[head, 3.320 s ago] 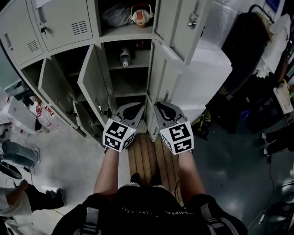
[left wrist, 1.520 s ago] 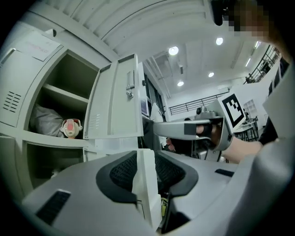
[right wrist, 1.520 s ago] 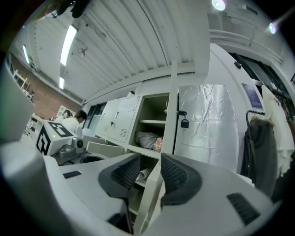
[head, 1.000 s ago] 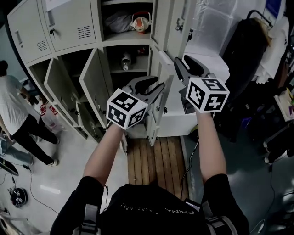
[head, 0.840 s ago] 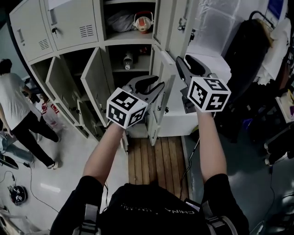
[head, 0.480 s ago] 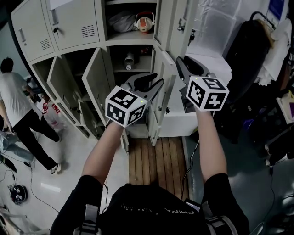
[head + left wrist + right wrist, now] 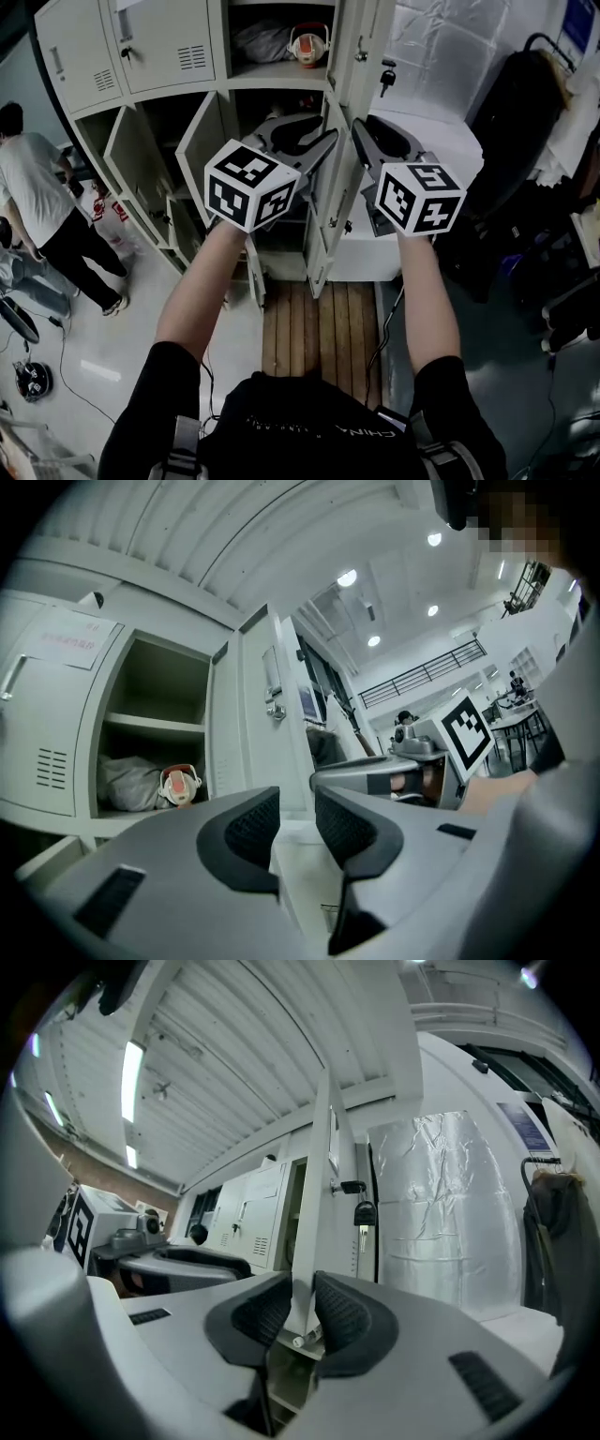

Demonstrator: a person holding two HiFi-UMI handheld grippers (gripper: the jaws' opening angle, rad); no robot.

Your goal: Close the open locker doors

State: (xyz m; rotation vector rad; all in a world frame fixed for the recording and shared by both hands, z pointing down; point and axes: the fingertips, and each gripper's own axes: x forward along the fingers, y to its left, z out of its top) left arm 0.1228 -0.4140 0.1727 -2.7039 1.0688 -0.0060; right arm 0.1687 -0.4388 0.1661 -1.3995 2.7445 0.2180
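Right gripper [image 7: 298,1309] has just been closing and is now pinching the edge of the open locker door [image 7: 319,1194], left gripper [image 7: 295,822] apart and empty, so I'd grip lightly and follow the hinge arc, not shove straight.

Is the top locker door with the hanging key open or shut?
Open: the keyed door stands swung out, exposing a grey bag inside.

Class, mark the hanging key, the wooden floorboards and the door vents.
Key [image 7: 362,1214]: right gripper view, its dark head.
Boards [image 7: 319,328]: head view, middle plank.
Vents [image 7: 192,58]: head view, centre of the slots.
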